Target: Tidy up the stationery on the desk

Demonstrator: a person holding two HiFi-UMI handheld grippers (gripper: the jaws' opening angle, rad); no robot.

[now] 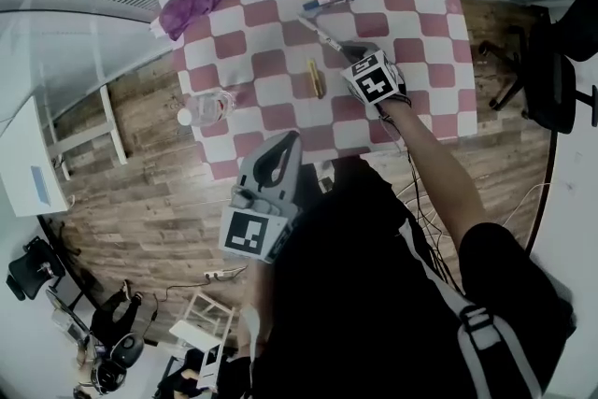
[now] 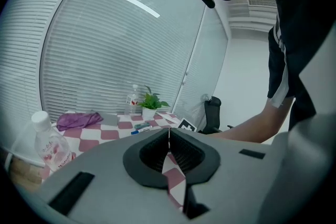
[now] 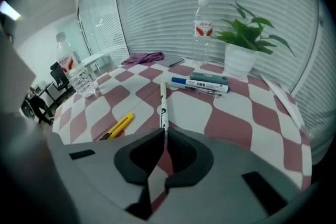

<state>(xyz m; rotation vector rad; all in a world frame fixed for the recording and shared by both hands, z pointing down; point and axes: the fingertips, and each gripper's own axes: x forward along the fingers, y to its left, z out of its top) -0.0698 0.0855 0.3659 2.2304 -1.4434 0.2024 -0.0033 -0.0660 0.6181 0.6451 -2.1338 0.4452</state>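
Pinched the near end of a slim white patterned pen (image 3: pixel 162 97) in the right gripper (image 3: pixel 164 131), jaws closed tight on it, shaft pointing toward 12 o'clock over the red-and-white chequered tabletop (image 3: pixel 231 123). Lay at the pen's 9 o'clock: a yellow utility knife (image 3: pixel 118 127). Rested beyond its tip, toward 1 o'clock: a blue-capped white marker (image 3: pixel 199 84) just beside a grey-green oblong case (image 3: pixel 209 77). Stood further back: a green potted plant (image 3: pixel 241 44) and a clear water bottle (image 3: pixel 202 29). Held the left gripper (image 2: pixel 169 139) closed and empty off the tabletop's 6 o'clock edge, near another clear plastic bottle (image 2: pixel 50 144). Lay at 10 o'clock: a crumpled purple cloth (image 2: pixel 77 120).
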